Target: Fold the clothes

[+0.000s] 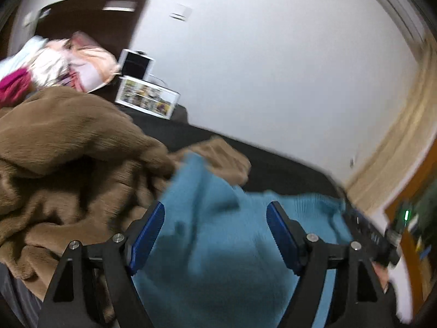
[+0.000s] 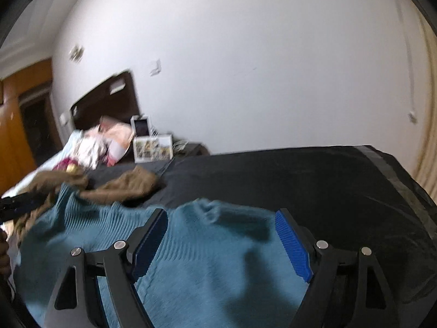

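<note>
Sweater (image 1: 218, 246): blue ribbed knit, spread over the near part of a dark bed cover (image 2: 314, 180); lies below both grippers in both wrist views; also at (image 2: 204, 259).
Left gripper (image 1: 215, 229): jaws spread wide, blue ribbed pads (image 1: 148, 235) well apart, nothing between them; sweater fills the gap beneath. Whether the fingertips touch the knit cannot be told.
Right gripper (image 2: 221, 235): jaws spread wide, nothing pinched; blue pads (image 2: 292, 246) over the sweater's right half, near its edge against the dark cover.
Left gripper, second sighting: dark and blurred at the left edge of the right wrist view (image 2: 19, 205), beside the sweater's far left corner.
Brown garment (image 1: 68, 164): fuzzy, heaped left of the sweater and touching it; one part lies across the sweater's far edge (image 2: 123, 186).
Pile of clothes (image 1: 60, 63): pink, white and magenta, at the head of the bed, well beyond the brown garment.
Headboard (image 1: 95, 16): dark, against a white wall (image 1: 273, 68).
Picture frames (image 1: 147, 101): two white-bordered, beside the clothes pile.
Sharpness: both views motion-blurred.
</note>
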`<action>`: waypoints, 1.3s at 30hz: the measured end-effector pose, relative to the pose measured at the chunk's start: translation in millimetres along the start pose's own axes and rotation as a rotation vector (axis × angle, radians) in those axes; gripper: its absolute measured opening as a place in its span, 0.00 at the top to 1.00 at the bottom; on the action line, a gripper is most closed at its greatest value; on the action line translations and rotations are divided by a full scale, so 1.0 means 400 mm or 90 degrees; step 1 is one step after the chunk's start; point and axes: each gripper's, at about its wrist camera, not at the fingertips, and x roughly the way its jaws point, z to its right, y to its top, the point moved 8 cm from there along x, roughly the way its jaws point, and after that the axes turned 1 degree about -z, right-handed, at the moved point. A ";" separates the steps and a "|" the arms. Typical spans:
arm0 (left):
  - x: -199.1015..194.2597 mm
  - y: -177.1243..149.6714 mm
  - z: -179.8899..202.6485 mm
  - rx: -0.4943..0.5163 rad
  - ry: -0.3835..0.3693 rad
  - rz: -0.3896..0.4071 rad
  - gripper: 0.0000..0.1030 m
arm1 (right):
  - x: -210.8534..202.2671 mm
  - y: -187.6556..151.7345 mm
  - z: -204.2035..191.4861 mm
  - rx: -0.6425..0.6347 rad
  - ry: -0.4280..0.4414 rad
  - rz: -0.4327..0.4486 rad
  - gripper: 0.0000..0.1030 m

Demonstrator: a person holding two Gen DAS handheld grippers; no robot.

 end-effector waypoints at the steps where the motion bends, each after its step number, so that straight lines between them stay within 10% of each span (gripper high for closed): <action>1: 0.018 -0.012 0.018 0.024 0.008 -0.018 0.22 | 0.008 -0.006 -0.016 -0.015 0.006 -0.012 0.20; 9: 0.146 -0.066 -0.038 0.009 0.105 -0.117 0.22 | 0.156 -0.125 -0.034 -0.075 -0.006 -0.220 0.11; 19: 0.153 -0.093 -0.021 0.091 0.170 -0.110 0.22 | 0.153 -0.110 -0.011 -0.046 0.010 -0.215 0.09; 39: 0.150 -0.096 -0.021 0.085 0.145 -0.105 0.21 | 0.273 -0.072 0.016 -0.045 -0.006 -0.278 0.03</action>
